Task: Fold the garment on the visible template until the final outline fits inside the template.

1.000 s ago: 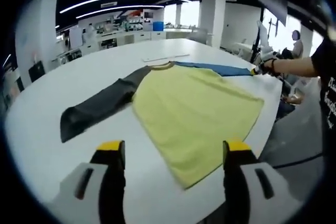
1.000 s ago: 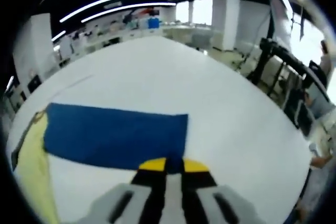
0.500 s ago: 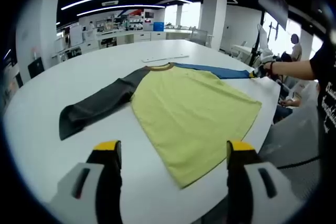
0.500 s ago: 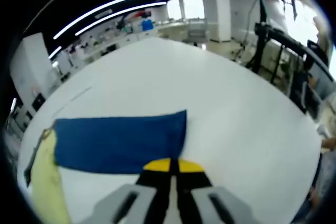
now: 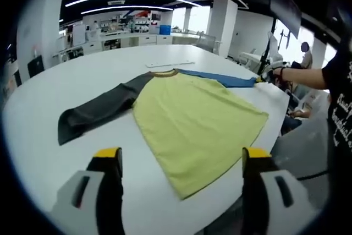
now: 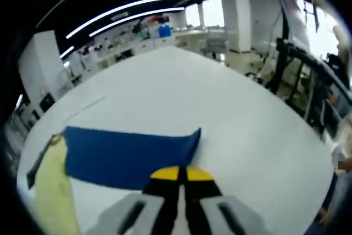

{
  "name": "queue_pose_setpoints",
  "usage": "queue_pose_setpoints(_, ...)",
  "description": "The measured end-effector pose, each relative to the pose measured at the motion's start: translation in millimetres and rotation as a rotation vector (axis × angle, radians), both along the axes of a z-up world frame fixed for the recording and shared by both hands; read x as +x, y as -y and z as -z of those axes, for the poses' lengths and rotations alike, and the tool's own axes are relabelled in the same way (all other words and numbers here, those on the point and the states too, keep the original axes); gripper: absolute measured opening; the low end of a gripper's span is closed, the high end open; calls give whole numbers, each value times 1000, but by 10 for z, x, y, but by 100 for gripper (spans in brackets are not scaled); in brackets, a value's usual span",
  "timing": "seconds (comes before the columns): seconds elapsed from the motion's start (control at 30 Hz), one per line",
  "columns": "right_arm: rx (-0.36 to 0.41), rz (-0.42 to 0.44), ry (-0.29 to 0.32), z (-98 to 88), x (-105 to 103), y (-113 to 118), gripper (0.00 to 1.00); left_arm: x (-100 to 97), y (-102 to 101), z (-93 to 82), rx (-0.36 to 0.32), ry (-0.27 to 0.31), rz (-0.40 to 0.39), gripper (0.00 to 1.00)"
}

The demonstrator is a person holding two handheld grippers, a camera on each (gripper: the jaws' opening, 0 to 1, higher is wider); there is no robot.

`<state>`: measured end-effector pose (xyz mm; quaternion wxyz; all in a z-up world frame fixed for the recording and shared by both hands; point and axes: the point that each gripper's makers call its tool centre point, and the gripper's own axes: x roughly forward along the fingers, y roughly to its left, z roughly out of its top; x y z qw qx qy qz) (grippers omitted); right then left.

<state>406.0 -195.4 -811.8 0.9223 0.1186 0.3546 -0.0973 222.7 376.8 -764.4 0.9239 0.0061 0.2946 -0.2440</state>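
In the left gripper view the left hand-held gripper (image 5: pixel 181 160) hangs over the near rim of the white desk (image 5: pixel 38 114) with its jaws wide apart and nothing between them. Ahead of it, around twelve o'clock, the shirt (image 5: pixel 192 116) lies spread flat: a dark grey sleeve (image 5: pixel 93 111) trails toward nine o'clock, the yellow body fills the middle, and the blue sleeve (image 5: pixel 231 78) reaches toward two o'clock, where the person's hand (image 5: pixel 275 74) meets its end. In the right gripper view the right hand-held gripper (image 6: pixel 179 173) has its jaws pressed together on the cuff edge of that blue sleeve (image 6: pixel 129 155). The cloth looks light, limp and easily wrinkled (thin jersey, by my guess), so cuffs, hem corners and shoulder seams seem the sensible holds. I cannot make out any template outline.
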Motion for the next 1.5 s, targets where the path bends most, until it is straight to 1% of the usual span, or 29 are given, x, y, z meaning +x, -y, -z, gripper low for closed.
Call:
queue_pose_setpoints(0.07, -6, -11, 8, -88, -63, -125, 0, -15, 3, 9, 7, -3, -2, 89)
queue_pose_setpoints(0.1, -5, -16, 12, -85, 21, -72, 0, -21, 1, 12, 14, -2, -2, 89)
queue_pose_setpoints(0.2, 8, -27, 25, -123, 112, -76, 0, -40, 11, 0, 0, -3, -9, 89)
queue_pose_setpoints(0.33, 2, -52, 45, -219, 157, -190, 0, -43, -7, -29, -1, 12, -27, 90)
queue_pose_setpoints(0.43, 5, -64, 52, -287, 122, -306, 0, -42, -35, -43, -2, 16, -38, 90)
queue_pose_setpoints(0.5, 6, -75, 58, -304, 186, -329, 0, -37, -48, -60, -9, 21, -51, 90)
queue_pose_setpoints(0.53, 6, -83, 61, -294, 275, -296, 0, -33, -67, -56, -9, 21, -55, 90)
queue_pose_setpoints(0.73, -2, -125, 70, -371, 374, -452, 0, -18, -141, -58, -12, 24, -70, 90)
queue_pose_setpoints(0.8, -1, -137, 76, -413, 374, -530, 0, -21, -161, -58, -11, 25, -72, 91)
queue_pose_setpoints(0.9, -2, -159, 80, -433, 477, -564, 0, -21, -177, -56, -16, 23, -77, 91)
queue_pose_setpoints(0.97, -3, -168, 86, -472, 505, -623, 0, -19, -194, -52, -15, 23, -76, 92)
queue_pose_setpoints(1.23, -8, -224, 89, -547, 606, -844, 0, -11, -135, -116, -29, 33, -80, 94)
queue_pose_setpoints(1.5, -24, -273, 85, -602, 717, -1029, 0, 2, -133, -121, -42, 36, -82, 94)
